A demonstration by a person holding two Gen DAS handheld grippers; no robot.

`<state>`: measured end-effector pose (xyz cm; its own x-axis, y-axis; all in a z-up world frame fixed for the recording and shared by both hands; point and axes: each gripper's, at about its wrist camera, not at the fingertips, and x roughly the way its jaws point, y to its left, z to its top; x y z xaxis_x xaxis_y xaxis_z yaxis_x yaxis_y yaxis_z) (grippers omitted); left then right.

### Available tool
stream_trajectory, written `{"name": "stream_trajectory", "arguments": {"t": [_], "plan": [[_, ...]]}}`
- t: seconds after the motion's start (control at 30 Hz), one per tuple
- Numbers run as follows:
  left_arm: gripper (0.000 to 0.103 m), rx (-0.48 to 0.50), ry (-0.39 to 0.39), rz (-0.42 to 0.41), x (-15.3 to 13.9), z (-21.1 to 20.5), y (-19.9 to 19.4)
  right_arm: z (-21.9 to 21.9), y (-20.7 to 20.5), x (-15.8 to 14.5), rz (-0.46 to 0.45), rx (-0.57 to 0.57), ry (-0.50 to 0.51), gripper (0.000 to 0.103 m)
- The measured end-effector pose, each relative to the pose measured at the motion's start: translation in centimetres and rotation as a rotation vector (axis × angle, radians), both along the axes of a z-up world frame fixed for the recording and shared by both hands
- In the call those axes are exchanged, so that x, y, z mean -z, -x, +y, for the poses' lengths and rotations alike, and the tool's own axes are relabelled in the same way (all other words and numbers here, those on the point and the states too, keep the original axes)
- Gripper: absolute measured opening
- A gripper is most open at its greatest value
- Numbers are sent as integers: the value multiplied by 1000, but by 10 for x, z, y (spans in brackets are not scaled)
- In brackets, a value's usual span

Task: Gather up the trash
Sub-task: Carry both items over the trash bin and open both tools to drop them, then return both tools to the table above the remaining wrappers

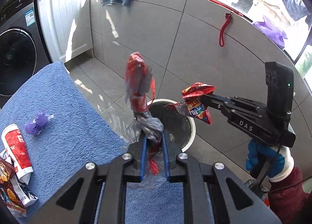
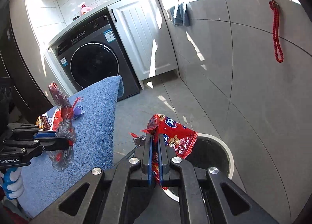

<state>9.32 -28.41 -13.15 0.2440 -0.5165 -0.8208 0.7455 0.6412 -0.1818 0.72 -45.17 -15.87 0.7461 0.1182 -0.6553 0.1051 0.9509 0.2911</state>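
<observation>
Trash in both my tongs now. My left gripper [image 1: 154,138] pinches a crumpled clear plastic wrapper with red print [image 1: 139,89], its blue pads narrowed onto the gathered middle, so the red end stands up above the jaws and a loose tail hangs below them. My right gripper [image 2: 155,142] is squeezed tight on a red snack packet [image 2: 173,132], which sticks out past the fingertips and flops to the right.

From the left wrist view, the snack packet [image 1: 197,103] hangs over the far side of the round white-rimmed bin [image 1: 190,140] on the grey tiled floor, and my wrapper is above its near edge. From the right wrist view the bin [image 2: 224,157] sits just beyond and below the packet.

My blue-and-white gloved right hand [image 1: 265,157] grips the handle of the right tool.

Behind me to the left lies the blue towel-covered surface [image 1: 64,111] with more litter on it: a scrunched purple wrapper [image 1: 38,123], a red-and-white squashed tube-like pack [image 1: 17,150] and some brown and white snack bags [image 1: 11,190] at the edge. A dark front-loading washing machine [image 2: 93,58] stands by a white cabinet door [image 2: 140,37], and a red braided cord [image 2: 276,35] hangs on the grey wall.
</observation>
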Motion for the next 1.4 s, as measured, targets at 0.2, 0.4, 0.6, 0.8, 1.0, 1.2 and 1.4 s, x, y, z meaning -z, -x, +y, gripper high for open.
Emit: {"name": "stream_trajectory", "arguments": {"t": [0.2, 0.4, 0.6, 0.8, 1.0, 1.2, 1.4], "plan": [[15, 39, 1, 148, 42, -67, -40, -34, -13, 47, 91, 68, -42, 7], [26, 38, -4, 235, 75, -103, -64, -52, -30, 84, 168, 103, -56, 8], [48, 14, 4, 284, 93, -120, -75, -62, -41, 105, 242, 153, -28, 21], [48, 11, 28, 255, 77, -108, -66, -69, -32, 100, 257, 180, 10, 24], [48, -27, 96, 129, 32, -73, -55, -57, -22, 67, 196, 183, 51, 26], [48, -90, 169, -19, -28, -14, -32, -27, -3, 9, 93, 152, 129, 28], [49, -158, 188, -116, -70, 59, -16, 20, 9, -57, -39, 96, 197, 34]]}}
